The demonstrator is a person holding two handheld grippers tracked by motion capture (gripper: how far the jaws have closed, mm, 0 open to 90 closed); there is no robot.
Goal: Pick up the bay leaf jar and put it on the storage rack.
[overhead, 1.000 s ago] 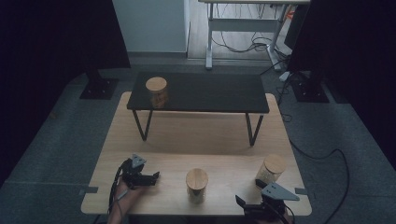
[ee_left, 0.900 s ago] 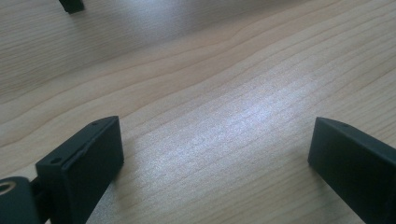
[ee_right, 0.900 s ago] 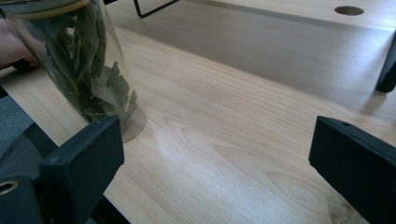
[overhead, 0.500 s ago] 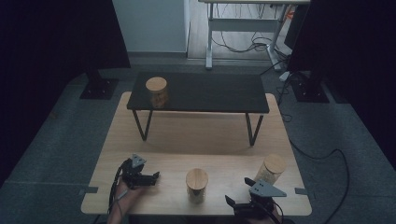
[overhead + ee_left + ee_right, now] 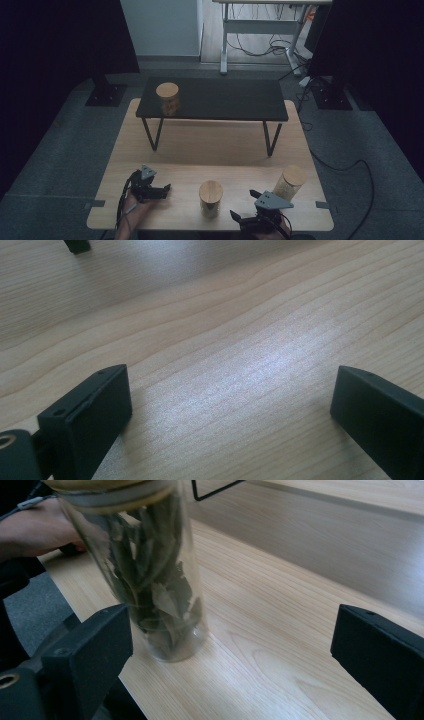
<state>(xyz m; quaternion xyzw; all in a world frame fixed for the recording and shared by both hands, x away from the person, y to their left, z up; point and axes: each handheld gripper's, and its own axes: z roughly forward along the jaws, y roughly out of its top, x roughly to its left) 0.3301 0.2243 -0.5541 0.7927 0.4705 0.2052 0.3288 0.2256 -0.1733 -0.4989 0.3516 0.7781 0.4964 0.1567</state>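
Right gripper (image 5: 227,645), jaws spread wide, nothing between them but bare pale wooden bench (image 5: 300,630). Just off the left jaw stands the clear glass jar of dried green leaves with a round wooden lid (image 5: 145,575), upright, close to that jaw and outside the gap; touching or not, hard to call. Past the right jaw there is open wood, and ahead of both jaws the bench runs clear to the thin black leg (image 5: 215,489) of the low black table. Beyond the jar, a hand (image 5: 37,527) rests on the bench.

Left gripper (image 5: 227,405), jaws equally wide apart, low over plain wood grain, empty, free room on every side.

From the high view: the right gripper (image 5: 245,206) sits at the near bench edge, the leaf jar (image 5: 211,198) just beside its jaws, a second wooden-lidded jar (image 5: 289,183) near on the other side. The left gripper (image 5: 167,190) lies well apart. A third jar (image 5: 167,97) stands on the low black table (image 5: 225,100).
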